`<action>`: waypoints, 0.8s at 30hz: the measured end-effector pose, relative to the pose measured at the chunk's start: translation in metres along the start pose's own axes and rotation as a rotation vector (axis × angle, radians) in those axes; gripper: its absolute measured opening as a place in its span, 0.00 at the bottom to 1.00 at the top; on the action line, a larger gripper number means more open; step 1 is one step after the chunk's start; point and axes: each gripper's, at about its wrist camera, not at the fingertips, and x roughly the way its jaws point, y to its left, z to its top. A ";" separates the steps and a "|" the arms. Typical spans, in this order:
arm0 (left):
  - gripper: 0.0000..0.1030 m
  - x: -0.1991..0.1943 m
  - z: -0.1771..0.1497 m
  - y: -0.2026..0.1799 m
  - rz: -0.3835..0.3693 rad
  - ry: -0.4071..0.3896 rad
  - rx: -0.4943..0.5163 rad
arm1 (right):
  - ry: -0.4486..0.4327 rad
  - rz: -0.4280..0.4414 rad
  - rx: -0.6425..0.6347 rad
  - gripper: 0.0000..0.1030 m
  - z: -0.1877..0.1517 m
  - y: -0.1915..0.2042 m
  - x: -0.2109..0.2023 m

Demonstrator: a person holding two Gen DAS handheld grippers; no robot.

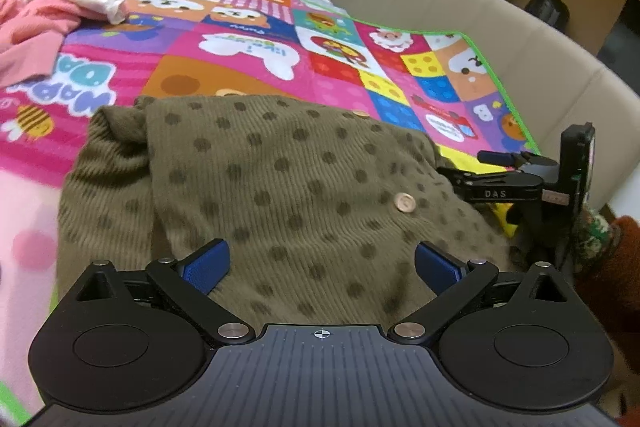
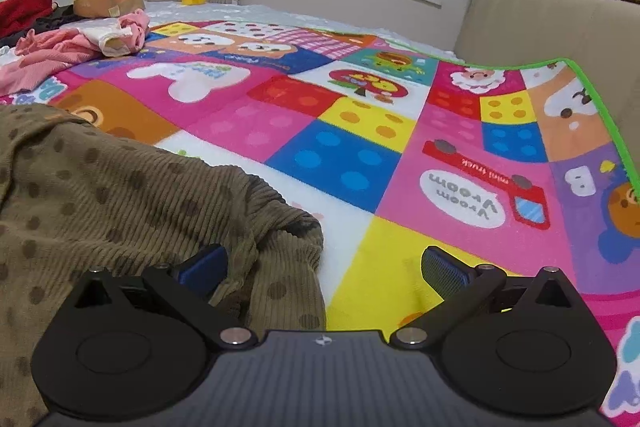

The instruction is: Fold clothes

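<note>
The right gripper [image 2: 323, 267], wide open and empty, straddles the olive dotted garment's [image 2: 120, 195] edge at lower left; the left gripper [image 1: 322, 263], equally open, hovers over its middle.

Both grippers — left gripper [image 1: 322, 269], right gripper [image 2: 324, 267] — look alike: black linkage arms, silver pivot screws, round black discs, blue ribbed pads [image 1: 208, 265], a ridged grey body.

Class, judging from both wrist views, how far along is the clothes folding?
Done: nothing looks neatly folded. In hand: the olive dotted garment lies rumpled under the open left gripper; the open right gripper sits at its edge. Left: finishing it, then the pink clothes heaped across the mat.
</note>
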 end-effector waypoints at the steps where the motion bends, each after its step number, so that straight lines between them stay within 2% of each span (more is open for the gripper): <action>1: 1.00 -0.008 -0.002 -0.003 -0.041 0.004 -0.020 | -0.015 0.012 -0.007 1.00 0.003 0.000 -0.006; 6: 1.00 -0.026 -0.023 -0.008 -0.281 0.039 -0.138 | -0.097 0.124 0.003 1.00 0.030 0.002 -0.020; 10: 1.00 -0.004 -0.043 0.005 -0.311 0.135 -0.282 | -0.090 0.170 0.019 1.00 0.048 0.011 -0.002; 13: 1.00 0.009 -0.055 0.014 -0.360 0.180 -0.384 | -0.049 0.126 -0.033 1.00 0.045 0.020 0.018; 15: 1.00 0.012 -0.056 0.015 -0.328 0.173 -0.386 | -0.029 0.094 -0.057 0.99 0.039 0.022 0.028; 20: 1.00 0.004 -0.034 0.013 -0.289 0.127 -0.317 | -0.016 0.116 0.005 0.99 0.030 0.007 0.027; 24: 1.00 -0.018 -0.003 0.010 -0.308 0.083 -0.184 | -0.016 0.101 -0.041 0.99 0.025 0.000 0.015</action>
